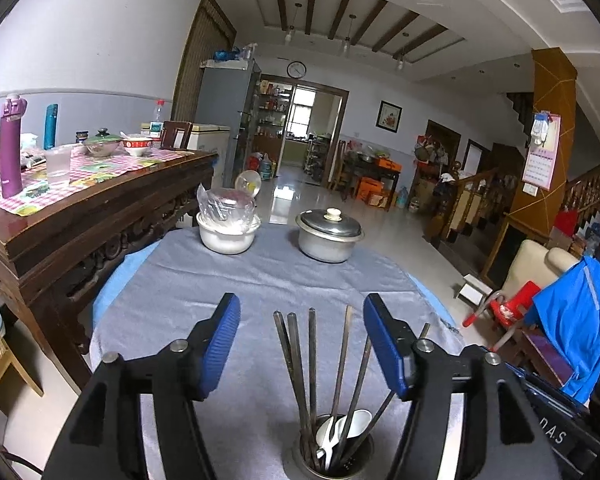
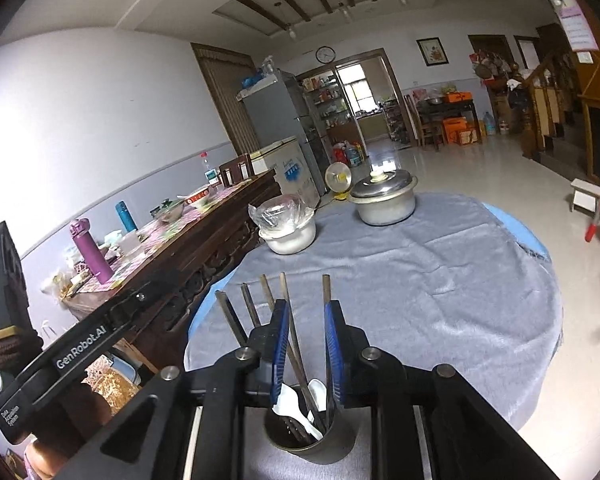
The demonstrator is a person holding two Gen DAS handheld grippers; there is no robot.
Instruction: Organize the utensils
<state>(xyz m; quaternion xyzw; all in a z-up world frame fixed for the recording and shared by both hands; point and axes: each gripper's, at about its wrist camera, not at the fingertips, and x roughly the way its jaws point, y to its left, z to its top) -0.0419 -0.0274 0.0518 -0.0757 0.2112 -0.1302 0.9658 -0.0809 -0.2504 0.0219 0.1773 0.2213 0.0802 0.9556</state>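
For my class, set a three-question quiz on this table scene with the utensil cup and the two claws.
1. True or false: the dark chopsticks stand in the round metal utensil cup.
2. What else is in the cup? A white plastic spoons; B knives; C straws.
3. Fill in: the lidded silver metal pot sits on the ___ cloth.

Key: 1 true. 2 A. 3 grey. Left claw open; right claw is slightly open around the chopsticks.

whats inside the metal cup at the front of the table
The round metal cup holds several dark chopsticks standing upright, white plastic spoons and what looks like a metal fork. The cup's wall hides their lower ends and its bottom.
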